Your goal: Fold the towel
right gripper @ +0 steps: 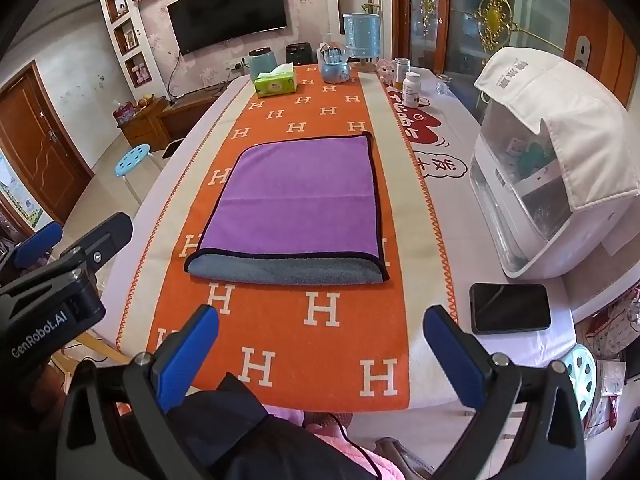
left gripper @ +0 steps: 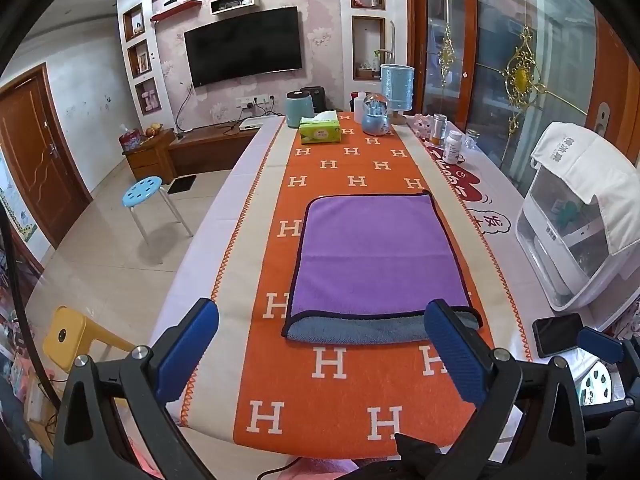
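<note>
A purple towel [left gripper: 376, 256] with a dark edge and a grey underside lies flat on the orange H-pattern runner [left gripper: 340, 392], folded over once, its grey layer showing along the near edge. It also shows in the right wrist view [right gripper: 300, 196]. My left gripper [left gripper: 320, 320] is open and empty, held above the table just short of the towel's near edge. My right gripper [right gripper: 320, 328] is open and empty, further back over the runner [right gripper: 320, 356]. The left gripper's body [right gripper: 60, 276] shows at the left of the right wrist view.
A black phone [right gripper: 510, 307] lies at the table's right edge beside a white appliance [right gripper: 552, 184]. A green tissue box [left gripper: 320, 131], a blue globe [left gripper: 375, 115], a lamp and bottles [left gripper: 452, 147] stand at the far end. A blue stool [left gripper: 142, 191] stands on the floor left.
</note>
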Action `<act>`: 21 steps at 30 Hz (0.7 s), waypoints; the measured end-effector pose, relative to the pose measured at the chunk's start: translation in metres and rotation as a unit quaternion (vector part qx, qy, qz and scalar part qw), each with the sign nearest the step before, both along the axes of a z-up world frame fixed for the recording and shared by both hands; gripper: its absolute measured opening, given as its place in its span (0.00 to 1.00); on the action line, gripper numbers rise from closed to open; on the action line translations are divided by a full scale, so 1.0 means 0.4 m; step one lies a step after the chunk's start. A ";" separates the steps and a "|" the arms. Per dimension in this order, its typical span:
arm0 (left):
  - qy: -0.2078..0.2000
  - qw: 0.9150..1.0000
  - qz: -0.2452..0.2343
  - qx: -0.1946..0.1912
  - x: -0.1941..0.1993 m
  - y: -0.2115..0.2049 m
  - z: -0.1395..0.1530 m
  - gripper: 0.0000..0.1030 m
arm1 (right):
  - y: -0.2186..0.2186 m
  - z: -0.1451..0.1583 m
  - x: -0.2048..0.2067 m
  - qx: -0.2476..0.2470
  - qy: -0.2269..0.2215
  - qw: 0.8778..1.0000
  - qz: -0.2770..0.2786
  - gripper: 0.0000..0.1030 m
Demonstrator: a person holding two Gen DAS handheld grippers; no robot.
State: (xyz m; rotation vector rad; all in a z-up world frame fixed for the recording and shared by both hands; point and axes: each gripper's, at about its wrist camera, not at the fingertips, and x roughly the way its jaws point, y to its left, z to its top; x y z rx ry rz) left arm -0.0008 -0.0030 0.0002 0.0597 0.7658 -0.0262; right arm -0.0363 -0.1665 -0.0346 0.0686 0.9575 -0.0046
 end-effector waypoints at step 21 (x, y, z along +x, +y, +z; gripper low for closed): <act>-0.001 1.000 0.006 -0.001 -0.005 -0.010 0.008 0.99 | -0.014 0.015 -0.009 -0.003 -0.006 1.000 0.002 0.96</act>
